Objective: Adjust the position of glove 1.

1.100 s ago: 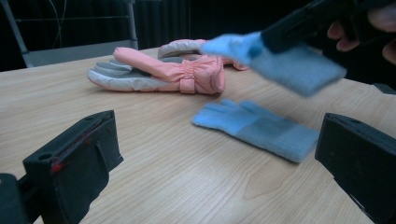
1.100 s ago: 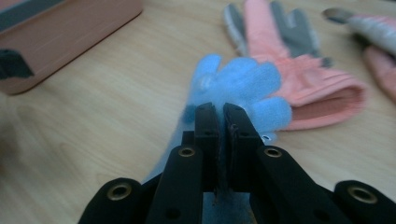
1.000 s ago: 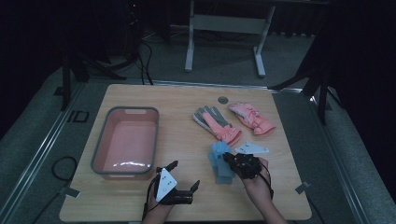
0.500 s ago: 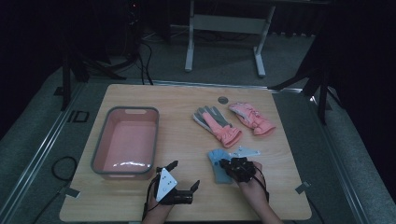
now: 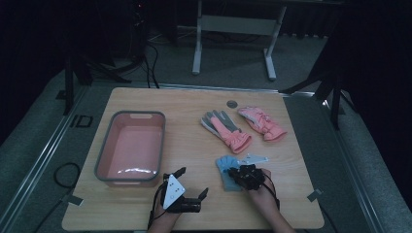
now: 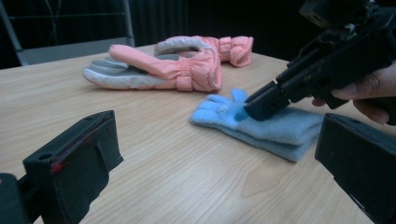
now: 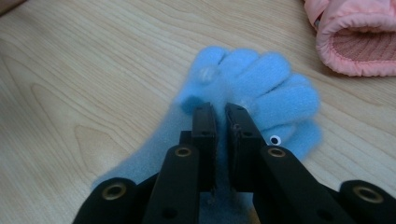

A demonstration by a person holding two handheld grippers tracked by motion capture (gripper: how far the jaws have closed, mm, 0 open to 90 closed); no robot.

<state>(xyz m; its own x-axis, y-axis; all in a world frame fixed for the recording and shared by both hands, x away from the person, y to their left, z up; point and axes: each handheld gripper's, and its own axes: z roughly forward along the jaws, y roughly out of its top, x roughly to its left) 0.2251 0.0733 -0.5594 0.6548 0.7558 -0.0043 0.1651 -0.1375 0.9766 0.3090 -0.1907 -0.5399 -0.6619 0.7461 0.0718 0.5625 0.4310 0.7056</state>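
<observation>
Glove (image 5: pixel 224 167), blue fleece, lies flat on the table (image 5: pixel 194 102) at the lower centre-right of the high view, its fingers toward the upper left. In the left gripper view it looks like two layers stacked, perhaps a pair, though I cannot tell for sure.

A pink tub (image 5: pixel 104 150) sits at the left of that view, well apart from the glove. Two padded pink gloves (image 5: pixel 231 131) lie above it, near but not touching. A pale flat piece (image 5: pixel 252 158) lies just beside the glove's right edge, and a small grey disc (image 5: pixel 232 104) sits near the table's far edge.

The right gripper (image 7: pixel 221 112) comes down on the glove where the fingers meet the palm. Its jaws are pressed nearly together and appear to pinch a small ridge of fleece. The left gripper (image 5: pixel 192 182) hovers at the lower middle with jaws spread wide and nothing between them.

My guess is that the glove is very light, limp and fuzzy. It should not slip, but it will sag and fold, and a shallow pinch may lift only the top layer. A deeper bite across the palm or cuff would likely carry both. A small stuck-on eye (image 7: pixel 275 139) and a clear bead (image 7: pixel 205 73) near the fingers are best kept out from under the pads.
</observation>
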